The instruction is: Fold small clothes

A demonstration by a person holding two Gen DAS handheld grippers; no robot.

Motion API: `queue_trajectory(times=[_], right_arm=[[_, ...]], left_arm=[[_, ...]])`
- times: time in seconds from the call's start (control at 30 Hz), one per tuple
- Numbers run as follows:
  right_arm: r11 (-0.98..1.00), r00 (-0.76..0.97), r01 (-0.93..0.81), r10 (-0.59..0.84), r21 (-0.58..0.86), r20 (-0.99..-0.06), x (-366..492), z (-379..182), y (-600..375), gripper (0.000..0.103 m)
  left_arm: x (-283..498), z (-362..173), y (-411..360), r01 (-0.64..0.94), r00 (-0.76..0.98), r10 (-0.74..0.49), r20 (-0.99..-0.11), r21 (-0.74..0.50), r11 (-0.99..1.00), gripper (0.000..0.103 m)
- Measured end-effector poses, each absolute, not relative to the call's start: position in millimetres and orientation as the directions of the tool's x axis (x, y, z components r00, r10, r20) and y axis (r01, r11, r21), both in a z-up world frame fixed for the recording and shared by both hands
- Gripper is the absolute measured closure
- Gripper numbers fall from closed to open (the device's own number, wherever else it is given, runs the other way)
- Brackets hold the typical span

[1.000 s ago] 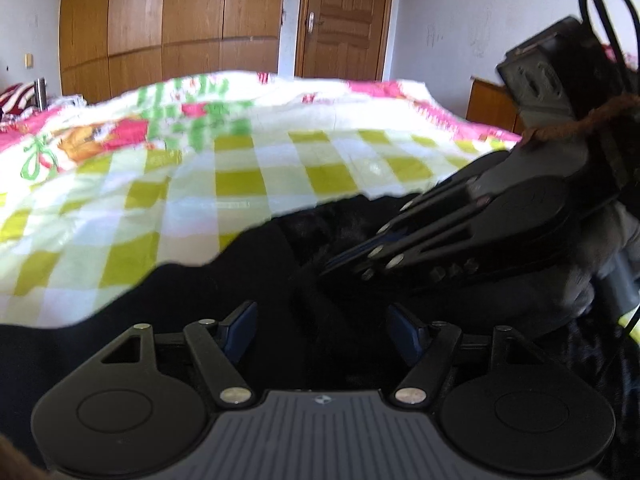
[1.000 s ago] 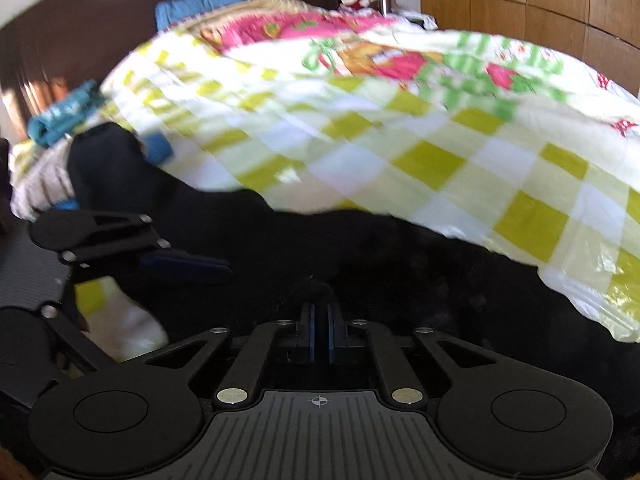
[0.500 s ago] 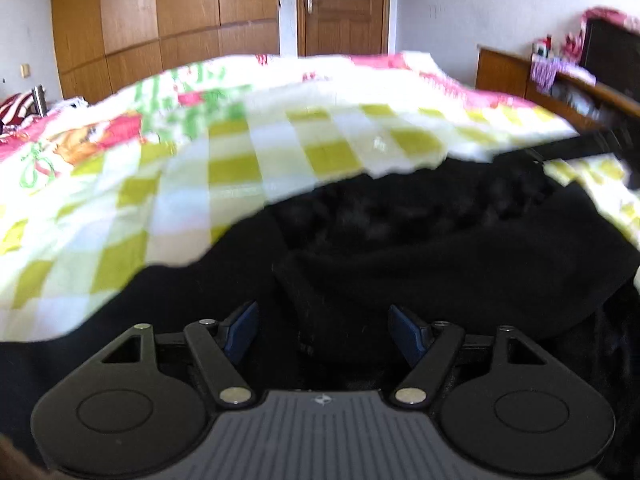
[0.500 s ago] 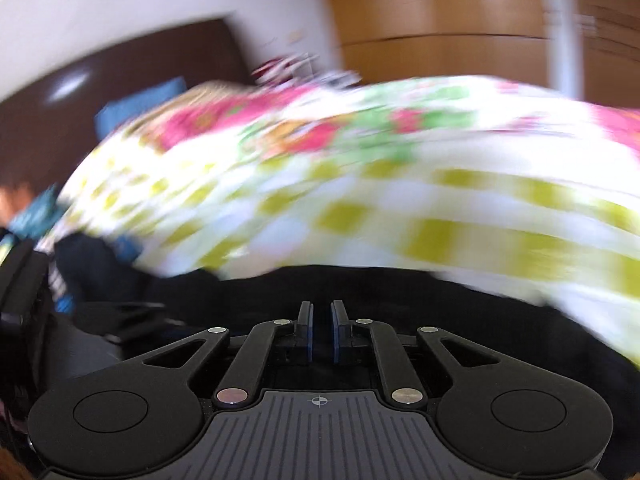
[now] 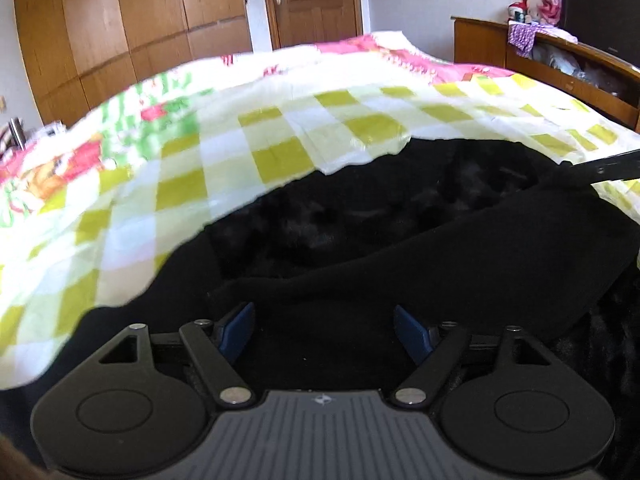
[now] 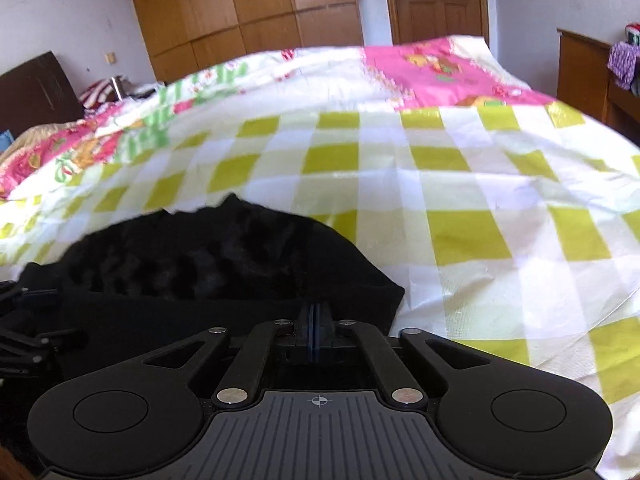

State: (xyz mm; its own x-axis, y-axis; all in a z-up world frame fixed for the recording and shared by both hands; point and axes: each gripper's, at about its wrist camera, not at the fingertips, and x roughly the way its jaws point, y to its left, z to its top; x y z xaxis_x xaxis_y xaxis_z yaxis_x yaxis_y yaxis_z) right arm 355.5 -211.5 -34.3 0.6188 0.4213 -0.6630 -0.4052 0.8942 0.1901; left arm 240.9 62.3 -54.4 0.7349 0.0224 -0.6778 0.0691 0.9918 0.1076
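Left gripper [image 5: 322,332] fingers spreading wide over black garment [image 5: 400,248], nothing pinched; right gripper [image 6: 315,330] fingers pinching garment edge.

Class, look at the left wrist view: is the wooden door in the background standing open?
No. The wooden door sits shut in its frame.

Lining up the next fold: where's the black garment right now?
The black garment lies on the checked bedspread, low and left in the right wrist view, its near edge at the right hand-held gripper.
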Motion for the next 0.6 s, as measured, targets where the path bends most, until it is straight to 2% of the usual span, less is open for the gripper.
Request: queue_trajectory(times=[0.13,0.2,0.23,0.27,0.33,0.43,0.5,0.53,0.57,0.6], right_arm=[[0.865,0.605,-0.448,0.479,0.225,-0.636,325.5,-32.9,-217.3,0.093],[0.896,0.591,-0.422,0.387,0.138,-0.708,330.3,-50.5,-210.8,0.097],[0.899,0.585,-0.415,0.382,0.14,-0.716,332.8,-54.8,-211.7,0.098],[0.9,0.589,-0.405,0.391,0.16,-0.708,333.3,-50.9,-213.6,0.097],[0.892,0.611,-0.397,0.434,0.218,-0.662,326.9,-34.9,-220.5,0.09],[0.87,0.619,-0.439,0.473,0.223,-0.627,303.3,-21.7,-222.8,0.09],[0.864,0.589,-0.477,0.451,0.162,-0.671,293.6,-32.1,-215.2,0.093],[0.878,0.58,-0.467,0.395,0.106,-0.713,295.1,-44.4,-210.7,0.094],[0.883,0.568,-0.459,0.377,0.099,-0.732,299.3,-54.7,-211.1,0.098],[0.884,0.563,-0.453,0.383,0.114,-0.732,303.9,-58.0,-213.5,0.098]], left_arm=[[242.4,-73.4,60.4,0.079,0.72,0.046,-0.692,0.149,0.986,0.009],[244.2,-67.6,61.8,0.07,0.714,0.048,-0.698,0.139,0.988,0.009],[242.4,-62.9,61.4,0.068,0.72,0.049,-0.692,0.14,0.988,0.009],[238.4,-59.0,60.9,0.072,0.731,0.05,-0.68,0.149,0.986,0.009],[231.8,-56.1,58.9,0.077,0.75,0.062,-0.658,0.18,0.981,0.009],[228.9,-62.5,57.0,0.084,0.752,0.069,-0.656,0.199,0.976,0.009],[232.9,-71.0,56.4,0.083,0.742,0.069,-0.667,0.194,0.978,0.008],[236.1,-72.3,57.0,0.081,0.739,0.063,-0.671,0.182,0.98,0.008],[238.3,-70.6,57.6,0.075,0.733,0.062,-0.677,0.171,0.982,0.009],[237.9,-65.5,58.3,0.07,0.734,0.056,-0.677,0.158,0.985,0.01]])
